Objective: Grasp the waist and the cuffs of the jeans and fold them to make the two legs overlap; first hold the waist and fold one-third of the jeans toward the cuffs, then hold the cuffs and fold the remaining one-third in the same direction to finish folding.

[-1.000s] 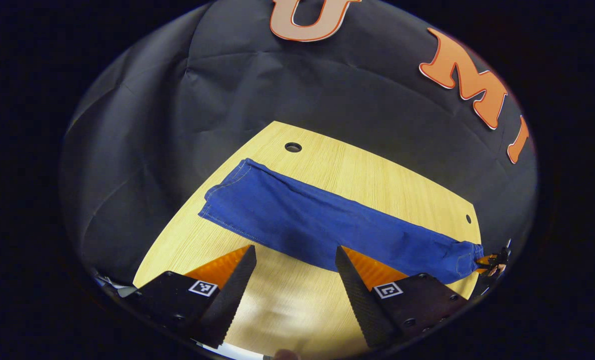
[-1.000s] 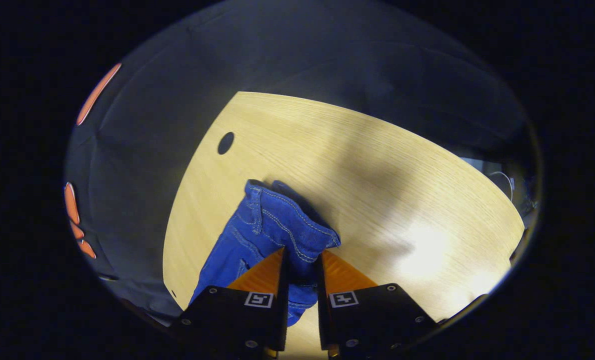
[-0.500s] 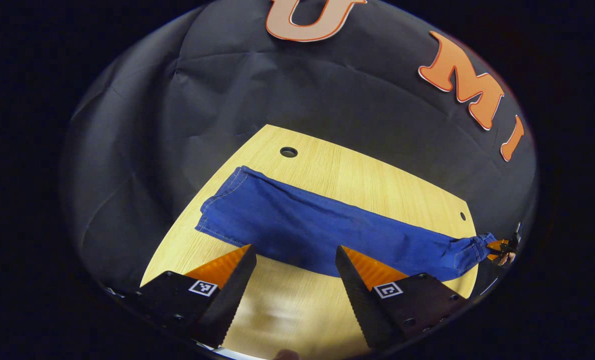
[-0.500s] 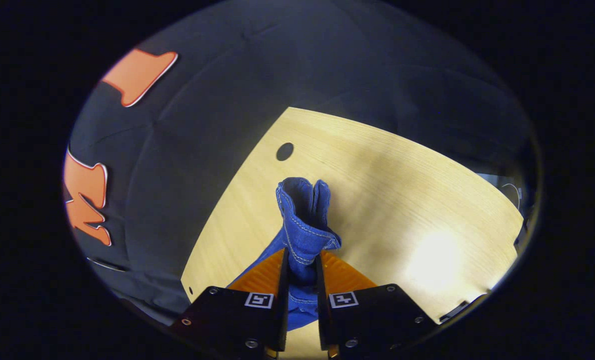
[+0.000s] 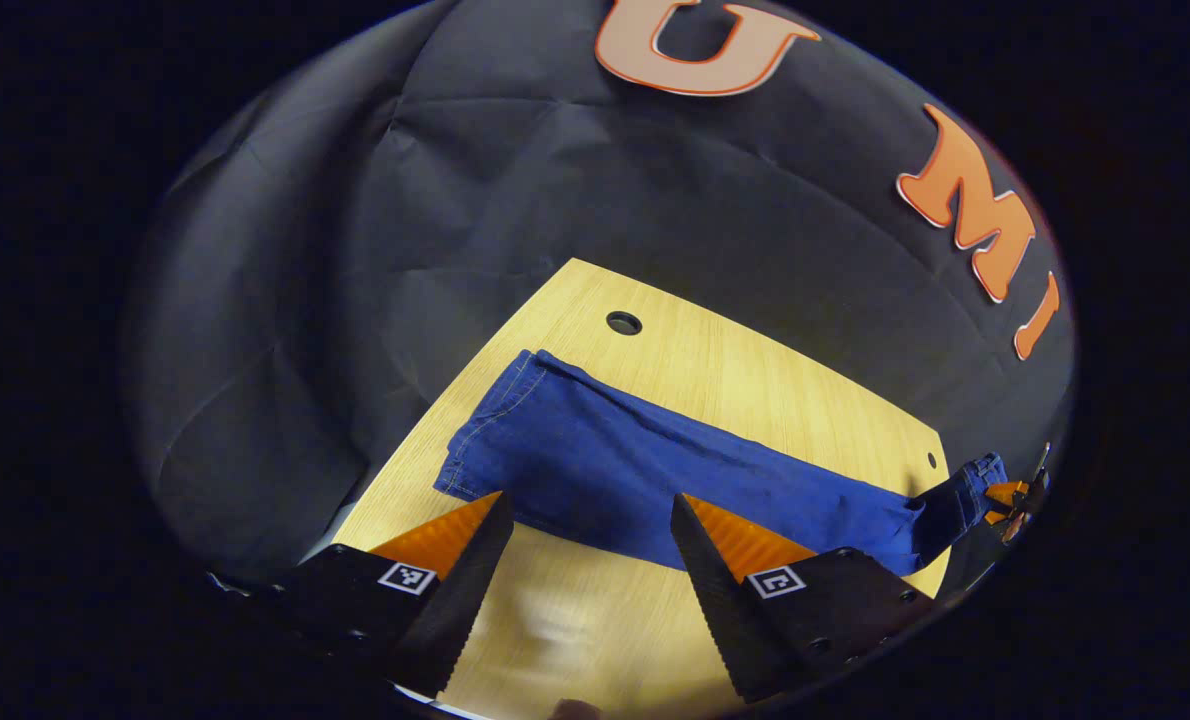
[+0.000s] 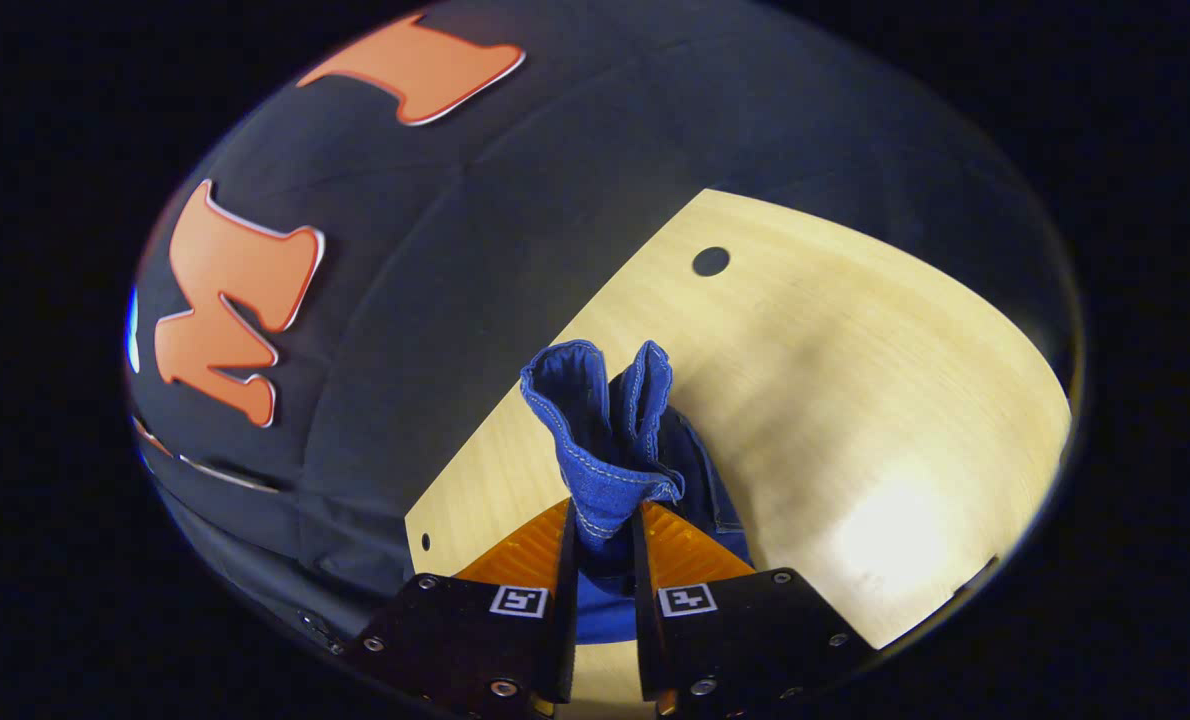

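Left gripper view: The jeans (image 5: pixel 655 475) are laid as a long blue strip across the middle of the frame, on the wooden counter (image 5: pixel 785 390). The cuffs (image 5: pixel 485 440) lie flat at centre left, near a round hole (image 5: pixel 623 323) in the counter. The waist (image 5: pixel 960 495) is raised off the counter at the right edge of the frame, where it is held by the right tool (image 5: pixel 1013 497), seen small and far off. The left tool (image 5: pixel 585 560) is shown at the bottom centre, its jaws spread wide and nothing held between them; it is placed over the near edge of the jeans.

Right gripper view: The right tool (image 6: pixel 603 560) is shown at the bottom centre, closed on the waist (image 6: pixel 605 440), with both fingers pressed against the denim. The waistband is bunched and stands up above the fingers at the centre of the frame. The counter (image 6: pixel 855 380) fills the right half, with a hole (image 6: pixel 710 262) at upper right.
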